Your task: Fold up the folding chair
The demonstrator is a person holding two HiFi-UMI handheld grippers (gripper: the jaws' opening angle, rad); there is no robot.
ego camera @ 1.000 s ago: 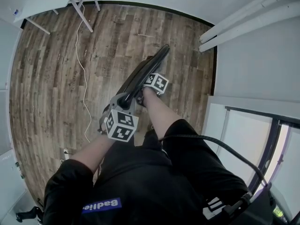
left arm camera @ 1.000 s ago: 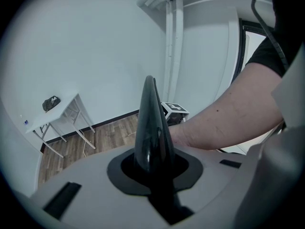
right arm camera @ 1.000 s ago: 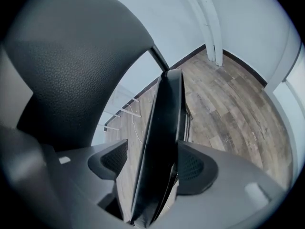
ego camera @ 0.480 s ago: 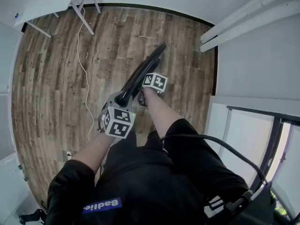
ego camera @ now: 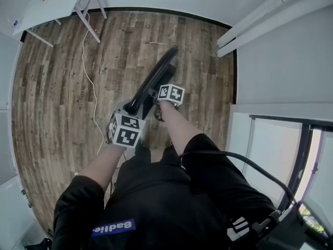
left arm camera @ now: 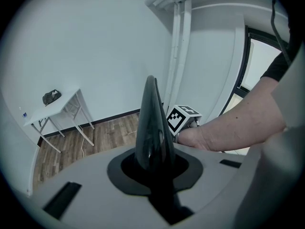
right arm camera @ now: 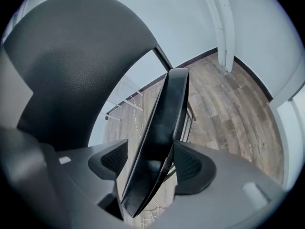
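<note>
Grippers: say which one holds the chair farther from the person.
The right gripper, midway along the chair; the left gripper holds its near end.

Head view steeply downward; gripper views close along shared chair [ego camera: 152, 80]

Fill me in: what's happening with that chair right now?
A person is handling a black folding chair with a handheld gripper in each hand. The chair looks folded flat already, seen edge-on above the wooden plank floor. The left gripper is clamped on the chair's thin near edge. The right gripper grips it further along, jaws wide, with the panel slanting between the pads.
</note>
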